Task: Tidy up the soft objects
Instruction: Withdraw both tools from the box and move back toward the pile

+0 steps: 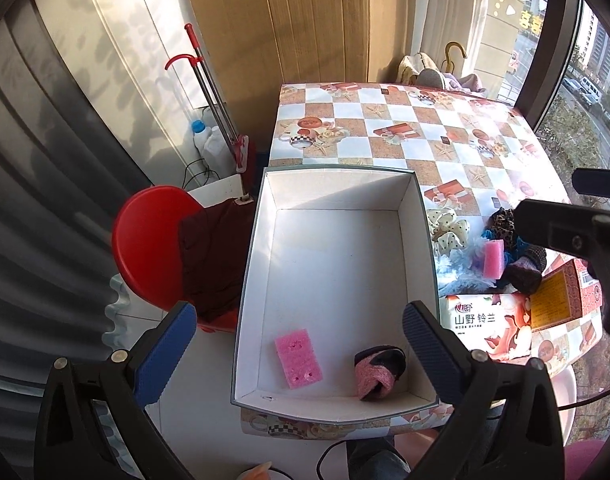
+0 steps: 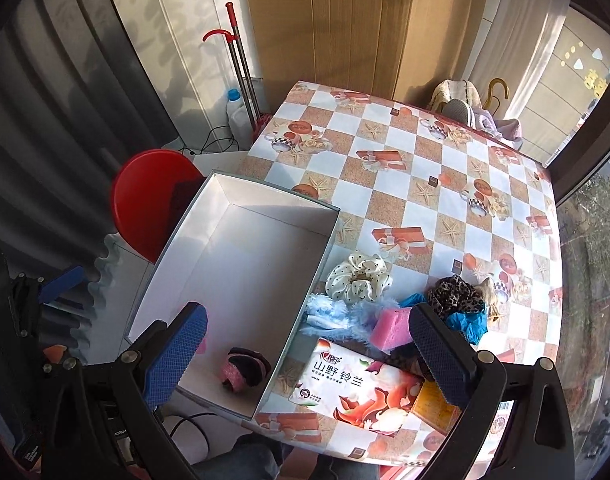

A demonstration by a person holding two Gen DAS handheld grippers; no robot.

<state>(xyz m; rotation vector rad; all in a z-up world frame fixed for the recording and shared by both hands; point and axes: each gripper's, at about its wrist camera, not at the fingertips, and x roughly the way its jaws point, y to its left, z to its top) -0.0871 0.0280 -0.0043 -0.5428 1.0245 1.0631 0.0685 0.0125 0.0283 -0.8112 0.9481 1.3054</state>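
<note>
A white box (image 1: 337, 400) stands at the near left of the checkered table (image 1: 385, 132). In it lie a pink sponge (image 1: 299, 358) and a rolled pink and black sock (image 1: 379, 370). My left gripper (image 1: 301, 312) hangs open above them with nothing between its fingers. My right gripper (image 2: 308, 314) is also open and empty, over the box's right wall. Right of the box sits a soft pile: a cream dotted scrunchie (image 2: 359, 278), a light blue fluffy piece (image 2: 333, 316), a second pink sponge (image 2: 391, 328), a leopard scrunchie (image 2: 453, 296) and a blue cloth (image 2: 469, 322).
A tissue pack (image 2: 357, 388) and an orange box (image 2: 437, 404) lie at the table's near edge. Left of the table stands a red stool (image 1: 145, 240) with a dark red cloth (image 1: 213, 256). A mop (image 1: 213, 104) and bottles (image 1: 209, 140) stand by the wall.
</note>
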